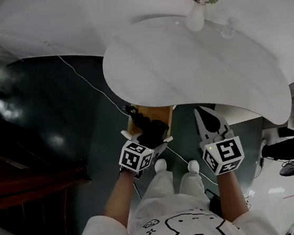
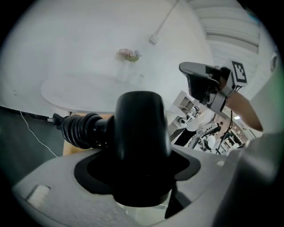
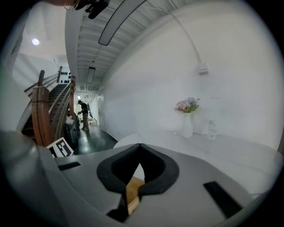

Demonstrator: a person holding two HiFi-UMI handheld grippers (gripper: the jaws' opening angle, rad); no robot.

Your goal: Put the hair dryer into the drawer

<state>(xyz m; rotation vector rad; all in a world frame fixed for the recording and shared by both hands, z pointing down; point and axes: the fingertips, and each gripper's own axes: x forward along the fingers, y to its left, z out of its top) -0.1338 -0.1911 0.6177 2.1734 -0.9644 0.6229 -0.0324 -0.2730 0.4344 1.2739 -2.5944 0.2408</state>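
My left gripper [image 1: 150,135] is shut on the black hair dryer [image 1: 147,126]. It holds the dryer over the open wooden drawer [image 1: 161,112] under the white table [image 1: 194,66]. In the left gripper view the hair dryer's body [image 2: 142,142] fills the space between the jaws. Its ribbed cord end [image 2: 80,129] points left over the drawer's wood [image 2: 73,147]. My right gripper [image 1: 206,115] hangs to the right of the drawer, shut with nothing in it. In the right gripper view the right gripper's [image 3: 140,148] pads meet, and only the drawer [image 3: 133,190] shows through the gap below the tips.
A vase of flowers [image 1: 197,8] and a clear glass [image 1: 227,29] stand at the table's far edge. A white cable [image 1: 87,83] runs across the dark floor. A wooden staircase [image 1: 16,178] is on the left. My shoes [image 1: 161,164] stand just before the drawer.
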